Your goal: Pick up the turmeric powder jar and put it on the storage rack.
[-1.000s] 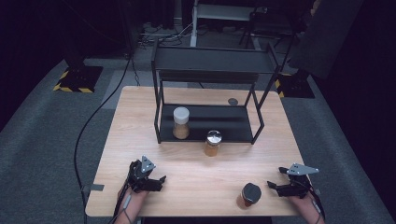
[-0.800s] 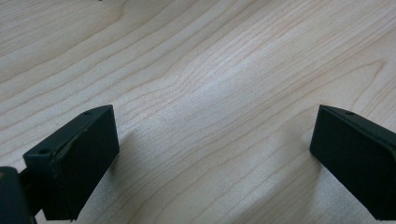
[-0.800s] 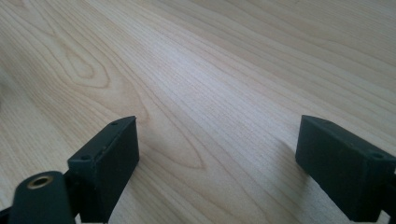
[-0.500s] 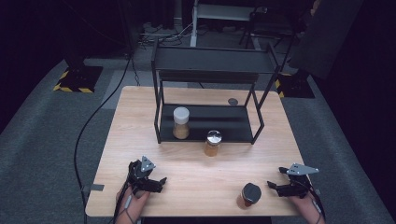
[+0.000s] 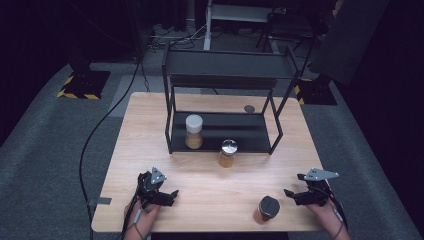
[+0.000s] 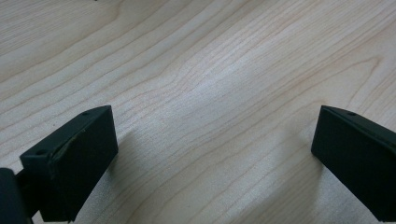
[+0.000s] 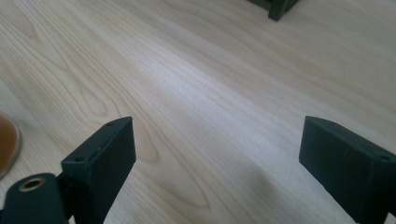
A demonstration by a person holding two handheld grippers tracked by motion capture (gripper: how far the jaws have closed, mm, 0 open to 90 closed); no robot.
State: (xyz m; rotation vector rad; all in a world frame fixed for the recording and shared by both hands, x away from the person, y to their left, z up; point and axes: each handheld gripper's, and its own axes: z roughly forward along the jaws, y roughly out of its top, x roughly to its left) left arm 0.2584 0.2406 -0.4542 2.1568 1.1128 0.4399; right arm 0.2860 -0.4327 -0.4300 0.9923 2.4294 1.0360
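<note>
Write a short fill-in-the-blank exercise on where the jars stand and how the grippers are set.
1. The jar with the white lid stands on the bottom shelf of the black ____.
2. The jar with the dark lid stands on the table beside the ____ gripper.
3. The jar with the silver lid stands on the table just in ____ of the rack.
4. The left gripper has its jaws ____, with only bare wood between them.

Missing words: rack; right; front; open

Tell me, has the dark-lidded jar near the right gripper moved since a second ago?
No. The dark-lidded jar stands at the same spot by the table's near edge, the same gap from the shelf rack, apart from the right gripper.
</note>
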